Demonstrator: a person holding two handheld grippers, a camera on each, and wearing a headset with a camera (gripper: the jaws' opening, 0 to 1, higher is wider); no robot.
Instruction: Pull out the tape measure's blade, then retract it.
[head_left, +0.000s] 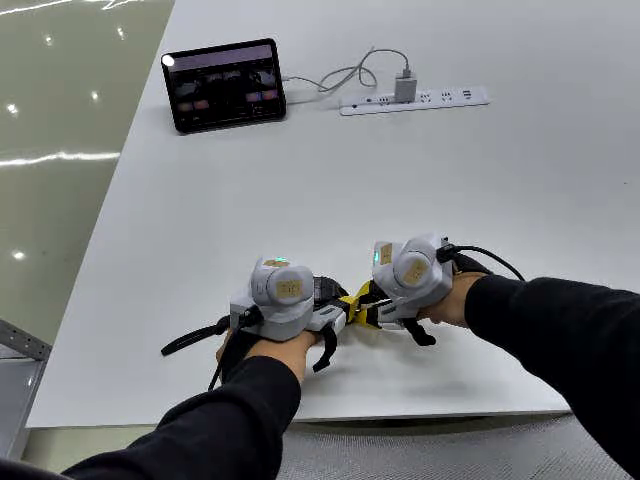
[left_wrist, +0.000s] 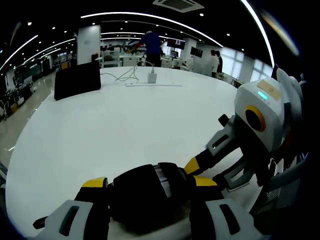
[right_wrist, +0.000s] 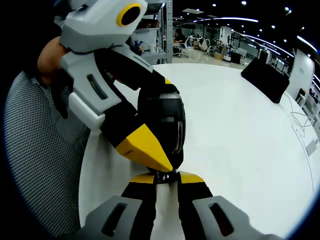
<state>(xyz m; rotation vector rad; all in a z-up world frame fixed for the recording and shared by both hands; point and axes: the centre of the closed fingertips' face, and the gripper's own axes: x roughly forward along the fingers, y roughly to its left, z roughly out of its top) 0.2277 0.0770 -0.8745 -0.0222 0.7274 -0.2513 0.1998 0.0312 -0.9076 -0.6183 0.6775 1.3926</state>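
A black tape measure (head_left: 328, 290) sits low over the white table (head_left: 400, 180) near its front edge, between my two grippers. In the left gripper view its body (left_wrist: 150, 202) lies between the yellow-tipped jaws of my left gripper (left_wrist: 150, 182), which is shut on it. My right gripper (right_wrist: 166, 178) meets it from the other side, jaws nearly together on a small dark tip at the case's mouth, the blade's end. No length of blade shows between case and jaws. In the head view the left gripper (head_left: 335, 302) and right gripper (head_left: 362, 306) almost touch.
A dark tablet (head_left: 224, 84) stands at the table's far left, and a white power strip (head_left: 415, 99) with a charger and cable lies beside it. The front edge (head_left: 420, 412) runs just below my hands. Shiny floor (head_left: 60, 150) lies left of the table.
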